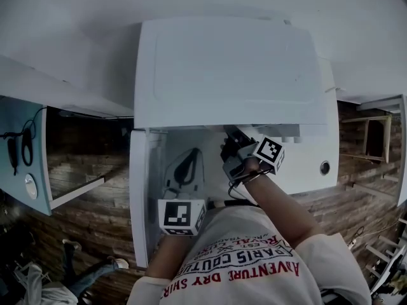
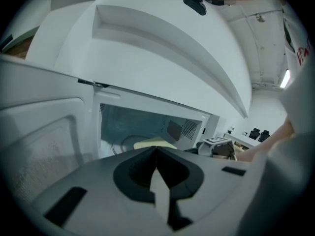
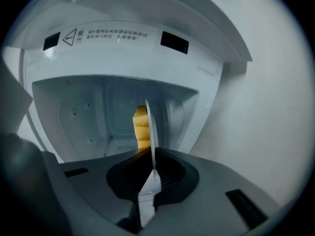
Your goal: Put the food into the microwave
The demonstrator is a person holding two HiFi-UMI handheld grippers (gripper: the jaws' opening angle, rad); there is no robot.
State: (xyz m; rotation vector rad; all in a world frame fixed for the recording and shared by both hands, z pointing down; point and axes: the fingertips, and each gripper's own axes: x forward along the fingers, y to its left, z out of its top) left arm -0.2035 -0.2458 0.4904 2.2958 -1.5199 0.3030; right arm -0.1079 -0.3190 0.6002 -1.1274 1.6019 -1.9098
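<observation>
A white microwave point(image 1: 229, 62) stands with its door point(image 1: 138, 196) swung open to the left. My right gripper point(image 3: 150, 173) is shut on the rim of a thin white plate point(image 3: 151, 132), seen edge-on, with yellow food point(image 3: 141, 127) on it. It reaches into the open cavity point(image 3: 88, 117). In the left gripper view the yellow food point(image 2: 152, 143) lies low inside the cavity, with the right gripper point(image 2: 216, 146) just right of it. My left gripper point(image 2: 156, 154) hangs shut and empty before the opening, beside the door point(image 2: 44, 146). From the head view, both grippers point(image 1: 191, 157) point(image 1: 230, 146) point into the microwave.
A warning label point(image 3: 106, 35) runs above the cavity opening. A round knob point(image 1: 325, 168) sits on the microwave's right front. A pale blue panel with cables point(image 1: 22, 151) stands at the left over a wooden floor point(image 1: 89, 221). A wooden frame point(image 1: 375, 135) is at the right.
</observation>
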